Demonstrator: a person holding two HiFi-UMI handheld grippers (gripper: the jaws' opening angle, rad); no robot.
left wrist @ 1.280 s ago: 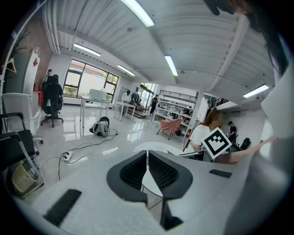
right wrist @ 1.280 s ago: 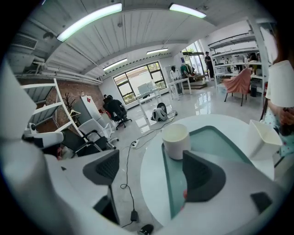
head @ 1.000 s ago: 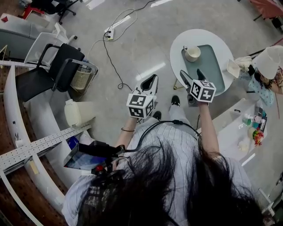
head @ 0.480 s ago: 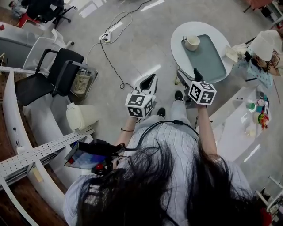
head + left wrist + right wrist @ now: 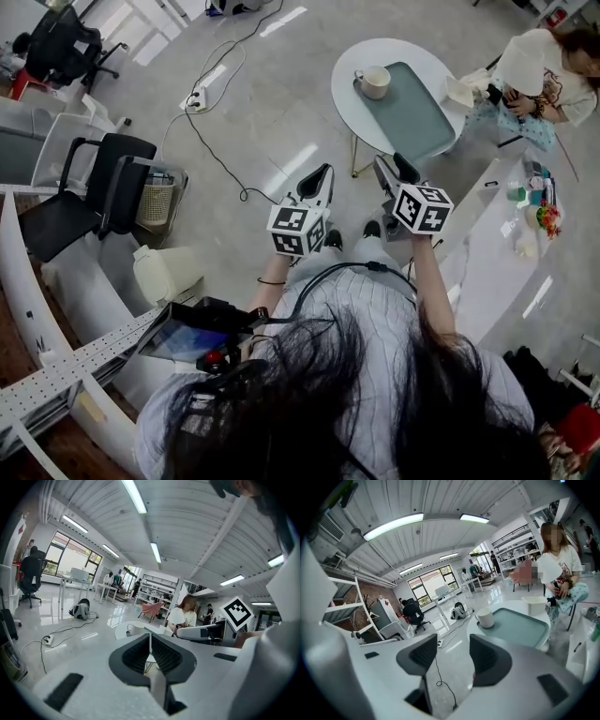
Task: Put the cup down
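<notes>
Evidently the cup [image 5: 373, 82] is already set on the table [image 5: 349, 108]. The right gripper [image 5: 394, 171] is held empty, its jaws just narrowed to half-apart, and the left gripper [image 5: 322, 174] is closed together. Judged so, only withdrawal is called for.

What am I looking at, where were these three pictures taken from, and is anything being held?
There is no robot here. A person holds a two-jaw gripper in each hand, and the patterned cubes are parts of those grippers. The head view comes from a camera on the person's head and looks steeply down on hair, arms and floor. The other two views come from cameras that ride on each gripper and look along its jaws. The left gripper has its jaws pressed together with nothing in them. The right gripper has just been closing its jaws, but they stand apart with nothing between them. Ahead is a round white table carrying a grey-green tray. A white cup stands at the tray's corner, and neither gripper touches it.
</notes>
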